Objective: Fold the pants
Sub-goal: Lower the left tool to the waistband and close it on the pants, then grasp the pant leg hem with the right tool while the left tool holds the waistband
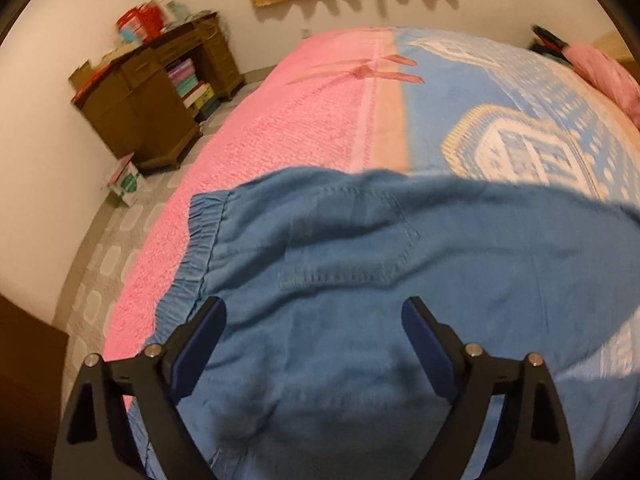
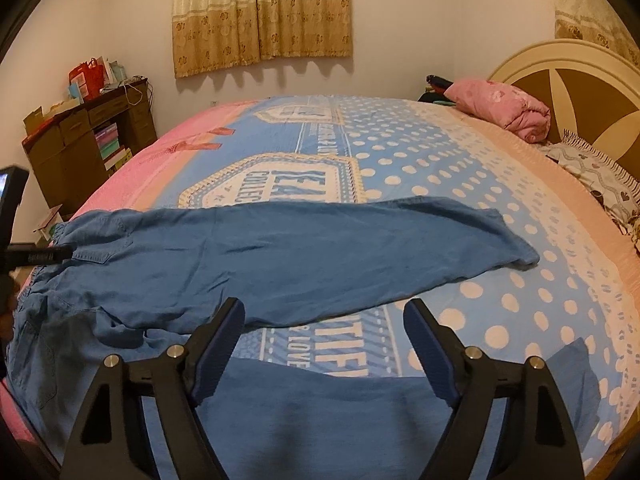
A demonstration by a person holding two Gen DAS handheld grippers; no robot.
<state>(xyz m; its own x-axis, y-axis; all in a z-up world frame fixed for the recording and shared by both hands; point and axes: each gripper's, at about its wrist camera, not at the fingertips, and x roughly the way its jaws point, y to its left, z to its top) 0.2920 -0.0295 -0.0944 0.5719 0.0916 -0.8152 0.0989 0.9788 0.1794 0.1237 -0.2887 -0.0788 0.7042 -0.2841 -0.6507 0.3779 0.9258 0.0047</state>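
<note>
**Blue pants spread on the bed, both hand-held grippers empty**

The bed (image 2: 500, 200) is seen ahead of both tools, its patterned cover bare beyond the garment. The pants (image 2: 280, 252) are laid flat across it, 1 leg stretched ahead of the right hand-held gripper (image 2: 324, 328), the other leg lying beneath it. The waistband (image 1: 200, 240) sits ahead and left of the left hand-held gripper (image 1: 314, 332). Both are held wide apart, nothing gripped. The cloth is judged light, limp, easily bunched; waistband and hem are suggested as holds.
</note>
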